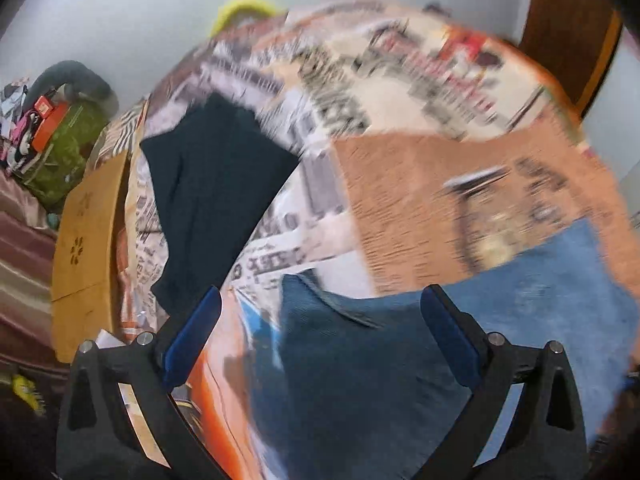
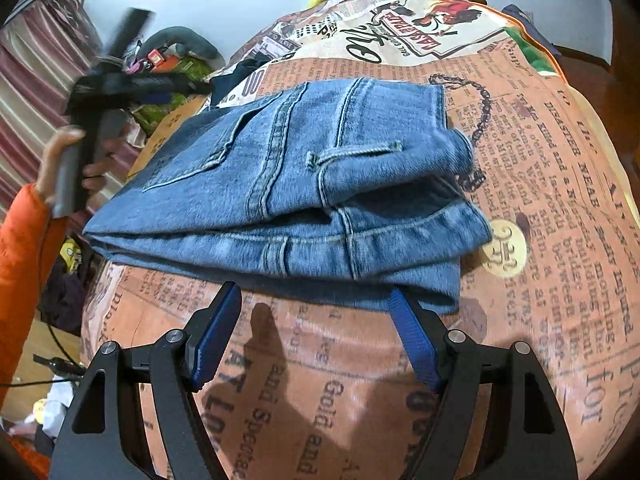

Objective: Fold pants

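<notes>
The pants (image 2: 280, 184), a pair of blue denim jeans, were seen lying in a compact folded stack on the newspaper-print bedspread (image 2: 540, 200), with a back pocket and a belt loop facing up and the thick layered edge turned toward the near side. The right gripper (image 2: 316, 300) was held just at that near edge with its jaws spread wide and nothing between them. The left gripper (image 1: 320, 300) was likewise found open and empty, raised over the left end of the stack; that view was blurred. A dark garment (image 1: 216, 192) was seen farther off on the left. The denim was judged heavy, fairly stiff and not slippery, so the stack should keep its shape. A hold across all layers at the near folded edge was judged safest, since a pinch on the top layer alone could peel the fold open.
</notes>
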Motion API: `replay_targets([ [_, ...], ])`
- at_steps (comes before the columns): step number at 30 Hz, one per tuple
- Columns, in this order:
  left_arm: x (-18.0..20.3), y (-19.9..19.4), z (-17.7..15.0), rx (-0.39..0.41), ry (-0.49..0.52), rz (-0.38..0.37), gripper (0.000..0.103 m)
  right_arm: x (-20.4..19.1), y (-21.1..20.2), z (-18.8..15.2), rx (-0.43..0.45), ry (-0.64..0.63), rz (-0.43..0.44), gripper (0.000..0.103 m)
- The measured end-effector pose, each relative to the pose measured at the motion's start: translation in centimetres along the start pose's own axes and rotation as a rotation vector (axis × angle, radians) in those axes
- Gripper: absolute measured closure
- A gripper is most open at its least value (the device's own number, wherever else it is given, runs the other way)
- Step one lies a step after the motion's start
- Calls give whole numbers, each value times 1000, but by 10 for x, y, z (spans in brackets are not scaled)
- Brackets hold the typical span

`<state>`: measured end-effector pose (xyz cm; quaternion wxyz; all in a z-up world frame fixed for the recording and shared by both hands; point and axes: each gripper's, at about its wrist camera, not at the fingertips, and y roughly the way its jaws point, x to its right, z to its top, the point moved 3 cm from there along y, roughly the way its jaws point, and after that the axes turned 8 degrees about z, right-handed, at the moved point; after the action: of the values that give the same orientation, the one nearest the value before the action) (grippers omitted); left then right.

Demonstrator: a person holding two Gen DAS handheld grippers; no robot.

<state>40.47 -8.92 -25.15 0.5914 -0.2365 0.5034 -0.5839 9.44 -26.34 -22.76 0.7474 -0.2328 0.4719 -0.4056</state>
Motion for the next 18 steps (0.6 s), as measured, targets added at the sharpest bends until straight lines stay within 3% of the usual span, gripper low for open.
replay_targets([
  [3, 0, 39, -10, -80, 62, 52, 2, 0, 4, 4, -9, -8, -22, 28],
  [8, -15, 39, -38, -4, 105, -9, 1, 0, 7, 14, -11, -13, -27, 28],
  [13, -54, 21, -95, -12, 24, -49, 1, -15, 13, 24, 0, -60, -23, 28],
  [18, -70, -19, -151, -20, -60, -67, 1, -25, 8, 25, 10, -116, -64, 29],
])
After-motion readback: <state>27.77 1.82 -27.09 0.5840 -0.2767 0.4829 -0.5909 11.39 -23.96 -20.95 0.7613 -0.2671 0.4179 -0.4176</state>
